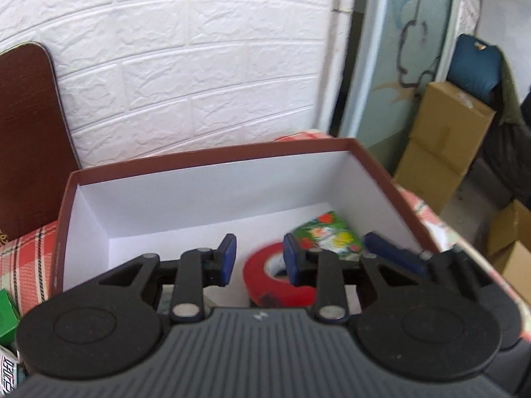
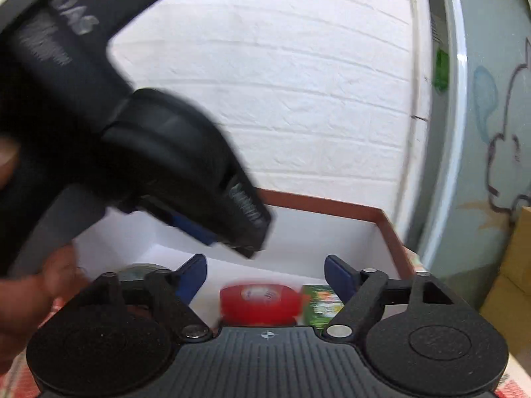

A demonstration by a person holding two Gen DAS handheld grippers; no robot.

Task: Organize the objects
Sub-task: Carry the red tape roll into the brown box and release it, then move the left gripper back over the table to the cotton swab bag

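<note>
Both tongs, left (image 1: pixel 259 258) and right (image 2: pixel 265 278), released above brown box (image 1: pixel 212 162) on plaid cloth (image 1: pixel 26 252), white brick wall (image 1: pixel 199 66) behind

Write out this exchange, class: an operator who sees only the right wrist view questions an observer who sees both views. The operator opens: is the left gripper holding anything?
Observer: No, the left gripper is open, with nothing between its fingers.
Operator: What stands left of the box?
Observer: A brown board leans on the wall beside the box.
Operator: Anything else there?
Observer: A green carton sits at the box's near left side.
</note>
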